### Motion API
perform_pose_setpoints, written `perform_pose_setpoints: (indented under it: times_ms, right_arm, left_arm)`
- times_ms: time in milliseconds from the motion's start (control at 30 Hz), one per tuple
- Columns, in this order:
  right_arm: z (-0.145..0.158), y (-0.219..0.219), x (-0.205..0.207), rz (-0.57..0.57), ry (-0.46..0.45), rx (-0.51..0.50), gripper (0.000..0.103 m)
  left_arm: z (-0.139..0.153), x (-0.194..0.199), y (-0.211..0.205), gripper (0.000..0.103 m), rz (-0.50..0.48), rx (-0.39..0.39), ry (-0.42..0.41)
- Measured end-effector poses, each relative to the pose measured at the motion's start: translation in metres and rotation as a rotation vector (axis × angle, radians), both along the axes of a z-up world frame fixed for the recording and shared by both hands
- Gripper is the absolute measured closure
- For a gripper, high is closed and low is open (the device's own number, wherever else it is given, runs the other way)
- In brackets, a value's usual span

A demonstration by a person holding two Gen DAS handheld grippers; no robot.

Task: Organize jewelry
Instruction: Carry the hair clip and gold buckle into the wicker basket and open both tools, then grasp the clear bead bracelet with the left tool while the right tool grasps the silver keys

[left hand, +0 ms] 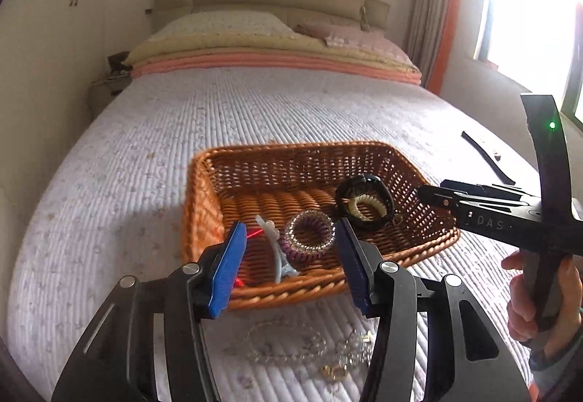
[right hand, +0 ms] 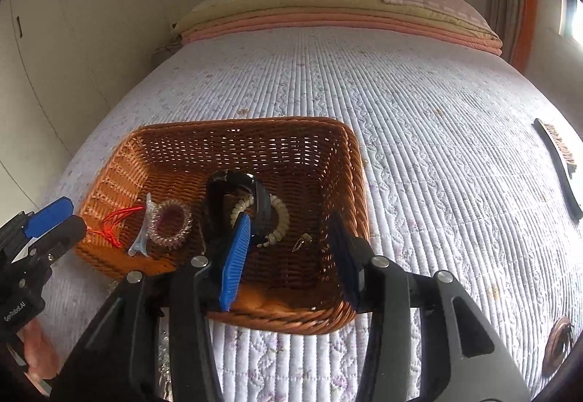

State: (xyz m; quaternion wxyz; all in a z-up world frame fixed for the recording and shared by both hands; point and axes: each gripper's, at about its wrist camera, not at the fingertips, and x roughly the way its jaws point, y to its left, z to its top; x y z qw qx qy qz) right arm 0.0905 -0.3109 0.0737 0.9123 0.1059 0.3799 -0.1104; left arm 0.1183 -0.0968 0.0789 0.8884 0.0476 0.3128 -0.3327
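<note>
Left gripper (left hand: pixel 289 265), jaws apart, hovers over wicker basket (left hand: pixel 364 152) holding purple coil bracelet (left hand: pixel 309 234).

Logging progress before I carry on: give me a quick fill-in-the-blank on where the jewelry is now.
1. The purple coil hair tie lies inside the wicker ____.
2. The cream coil tie lies partly inside the ____ bangle.
3. The chain necklaces lie on the ____, outside the basket.
4. Both tongs, left and right, are ____.

Missing words: basket; black; bed; open
</note>
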Motion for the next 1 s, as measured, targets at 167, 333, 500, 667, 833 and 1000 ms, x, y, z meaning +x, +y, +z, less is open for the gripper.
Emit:
perform_pose_setpoints:
  times_ms: [167, 333, 500, 667, 833, 1000]
  right_arm:
    - [0.02, 0.035, -0.034, 0.056, -0.057, -0.027, 0.061]
    - [0.021, 0.074, -0.062, 0.123, -0.079, -0.007, 0.061]
    - [-0.005, 0.099, -0.078, 0.148, -0.045, 0.022, 0.062]
    - [-0.043, 0.112, -0.072, 0.147, 0.039, 0.059, 0.062]
    - [-0.066, 0.117, -0.052, 0.147, 0.091, 0.063, 0.067]
    - [-0.07, 0.112, -0.039, 0.146, 0.092, 0.086, 0.068]
  left_arm:
    - [0.017, -0.029, 0.033, 0.054, -0.001, -0.049, -0.027]
    - [0.014, -0.056, 0.056, 0.054, 0.001, -0.058, -0.036]
    - [-0.004, -0.066, 0.074, 0.057, 0.014, -0.039, -0.008]
    - [-0.031, -0.056, 0.084, 0.069, 0.033, -0.034, 0.069]
    - [-0.056, -0.034, 0.084, 0.074, 0.056, -0.007, 0.164]
    - [-0.065, -0.017, 0.075, 0.074, 0.059, 0.022, 0.214]
